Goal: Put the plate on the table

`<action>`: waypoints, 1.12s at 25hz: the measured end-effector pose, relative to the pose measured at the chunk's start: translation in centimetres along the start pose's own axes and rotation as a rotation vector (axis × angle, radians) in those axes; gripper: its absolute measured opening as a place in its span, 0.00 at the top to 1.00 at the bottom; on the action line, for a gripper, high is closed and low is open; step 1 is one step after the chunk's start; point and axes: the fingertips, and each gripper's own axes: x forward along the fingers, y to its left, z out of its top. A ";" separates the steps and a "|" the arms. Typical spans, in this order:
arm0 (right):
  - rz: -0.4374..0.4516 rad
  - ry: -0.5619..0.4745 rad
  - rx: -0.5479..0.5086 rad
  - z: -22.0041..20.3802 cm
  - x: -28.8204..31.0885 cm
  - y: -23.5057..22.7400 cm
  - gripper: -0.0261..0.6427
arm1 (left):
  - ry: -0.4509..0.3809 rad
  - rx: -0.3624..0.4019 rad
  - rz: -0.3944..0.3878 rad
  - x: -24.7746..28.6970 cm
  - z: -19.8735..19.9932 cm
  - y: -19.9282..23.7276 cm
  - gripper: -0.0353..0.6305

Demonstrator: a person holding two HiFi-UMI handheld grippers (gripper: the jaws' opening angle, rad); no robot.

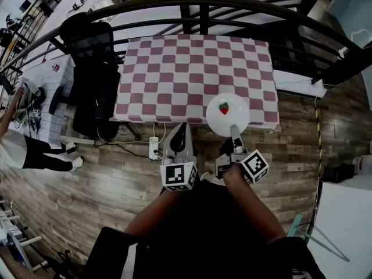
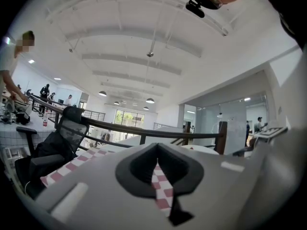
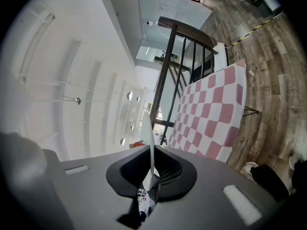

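Observation:
A white plate [image 1: 228, 114] with a red strawberry print hangs over the near right edge of the table [image 1: 174, 80], which wears a pink-and-white checked cloth. My right gripper [image 1: 234, 133] is shut on the plate's near rim. In the right gripper view the plate [image 3: 149, 138] shows edge-on, as a thin white blade pinched between the jaws of the right gripper [image 3: 151, 169]. My left gripper [image 1: 180, 128] points at the table's near edge from over the floor, shut and empty. In the left gripper view only a sliver of cloth [image 2: 160, 190] shows through the closed left gripper [image 2: 157, 152].
A black office chair [image 1: 90, 74] stands against the table's left side. A dark curved railing [image 1: 232, 4] runs behind the table. A power strip [image 1: 154, 148] lies on the wooden floor by the near edge. A person [image 1: 23, 150] is at the far left.

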 end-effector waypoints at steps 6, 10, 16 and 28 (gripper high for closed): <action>-0.027 0.019 -0.007 0.5 5.1 -0.2 0.93 | 0.014 -0.004 -0.008 5.1 0.1 2.0 0.93; -0.035 0.027 -0.011 1.0 9.3 0.2 0.93 | 0.024 -0.027 -0.010 9.3 0.6 3.7 0.93; -0.045 0.001 -0.016 1.7 16.2 1.9 0.93 | 0.030 -0.033 -0.059 16.0 2.0 6.0 0.93; -0.033 -0.064 0.037 2.5 28.2 3.2 0.93 | 0.040 -0.013 -0.168 27.0 3.3 10.6 0.93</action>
